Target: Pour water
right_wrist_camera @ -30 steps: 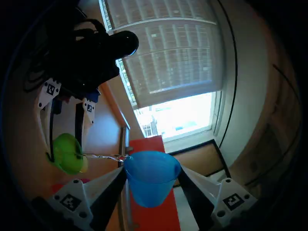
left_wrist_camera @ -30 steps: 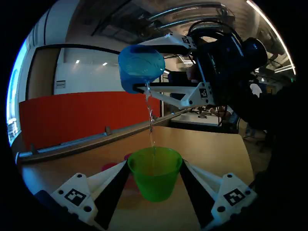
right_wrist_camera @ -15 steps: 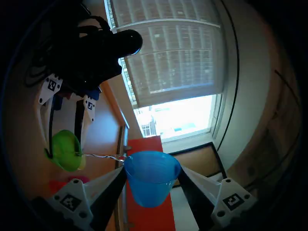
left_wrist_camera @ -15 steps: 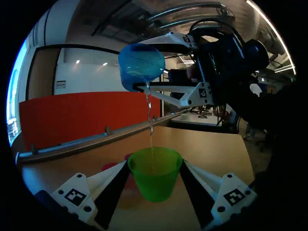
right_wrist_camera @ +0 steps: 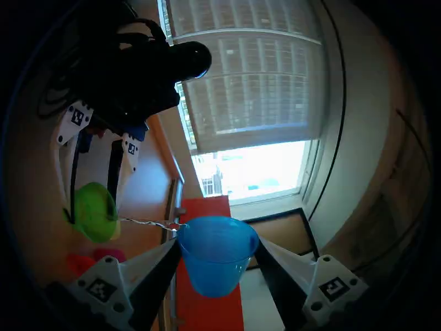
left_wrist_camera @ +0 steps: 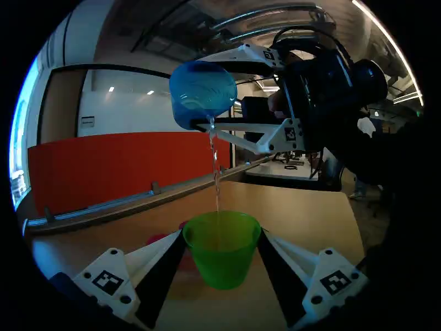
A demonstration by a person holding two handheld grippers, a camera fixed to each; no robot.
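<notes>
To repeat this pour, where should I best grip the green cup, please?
Grip the green cup across its mid wall, level from the side, as the left gripper does: it is upright, tapered, and its mouth must stay open for water.

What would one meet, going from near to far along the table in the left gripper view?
left gripper → green cup held in it → pink objects → metal rail at the far edge of the table → red partition. The blue cup, held above by the right gripper, is left out.

dim interior, blown-out glare at the window (right_wrist_camera: 251, 171) (ceiling strip lights (left_wrist_camera: 388, 37) too), fisheye warp at edges
</notes>
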